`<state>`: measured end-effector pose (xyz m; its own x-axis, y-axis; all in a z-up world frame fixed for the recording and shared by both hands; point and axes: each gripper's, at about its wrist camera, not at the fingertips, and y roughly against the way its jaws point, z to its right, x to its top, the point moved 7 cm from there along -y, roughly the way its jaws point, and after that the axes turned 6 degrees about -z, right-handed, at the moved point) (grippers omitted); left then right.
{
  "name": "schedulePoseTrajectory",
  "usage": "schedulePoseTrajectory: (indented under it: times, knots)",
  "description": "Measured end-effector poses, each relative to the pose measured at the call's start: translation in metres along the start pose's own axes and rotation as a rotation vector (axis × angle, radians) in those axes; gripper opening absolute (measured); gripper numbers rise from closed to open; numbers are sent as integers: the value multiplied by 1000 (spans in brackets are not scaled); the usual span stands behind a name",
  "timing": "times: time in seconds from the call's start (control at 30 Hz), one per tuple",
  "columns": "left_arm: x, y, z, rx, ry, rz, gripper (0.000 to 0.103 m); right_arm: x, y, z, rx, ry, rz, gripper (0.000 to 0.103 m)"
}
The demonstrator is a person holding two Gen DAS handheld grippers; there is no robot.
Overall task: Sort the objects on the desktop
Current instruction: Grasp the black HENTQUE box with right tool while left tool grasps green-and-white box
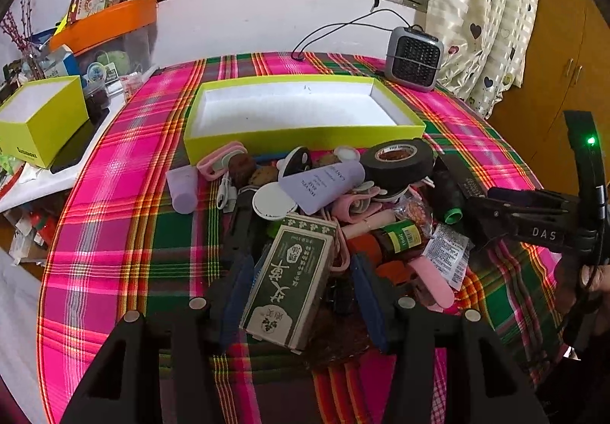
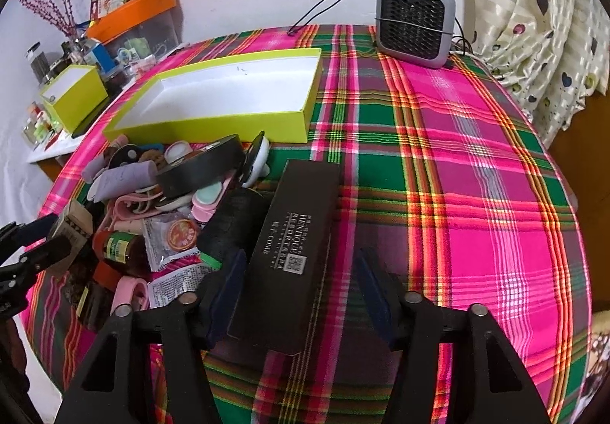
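A: Start close in. What is each claw doing?

B: In the left wrist view, the left gripper (image 1: pixel 305 294) has its blue pads on either side of the green carton (image 1: pixel 293 283), which sits tilted on top of the heap. The pads look close against its sides, but I cannot tell whether they press. In the right wrist view, the right gripper (image 2: pixel 299 290) stands apart around the long dark box (image 2: pixel 289 256); there is a clear gap at the three o'clock pad, so nothing is clamped.

A: And where does that box lie?

B: Flat on the plaid cloth (image 2: pixel 476 195), at the three o'clock edge of the heap, touching the black thread spool (image 2: pixel 232 222).

A: Further out?

B: The heap itself: a black tape roll (image 1: pixel 396 157), a lilac tube (image 1: pixel 324 183) and a brown jar (image 1: pixel 400 237), all jumbled together. Beyond it at twelve o'clock sits the long yellow-green tray (image 1: pixel 305 136), white inside and empty. Past that, at one o'clock, a small grey heater (image 1: pixel 413 58).

A: So the progress?

B: Barely begun, I judge. Nothing is in the tray, and the whole heap remains to be sorted.
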<state>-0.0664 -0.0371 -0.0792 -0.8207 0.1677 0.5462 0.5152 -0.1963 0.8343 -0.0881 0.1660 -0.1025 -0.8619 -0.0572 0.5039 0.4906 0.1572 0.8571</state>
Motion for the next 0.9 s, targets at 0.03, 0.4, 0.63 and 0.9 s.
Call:
schedulePoseTrajectory:
  times: [0.03,0.4,0.63,0.9]
  knots:
    - [-1,-2,-1,-1,7,-8,53,0,1,0,-4,4,2,53]
    - [-2,-17,-9,-10,79,-38,43,2,2,4,-20,13,-16,43]
    - [1,-17,-12,-32,112,-25,32,7,-12,7,-23,-7,-57,43]
    - [3,-18,-11,-28,126,-18,32,7,-12,12,-31,-1,-41,40]
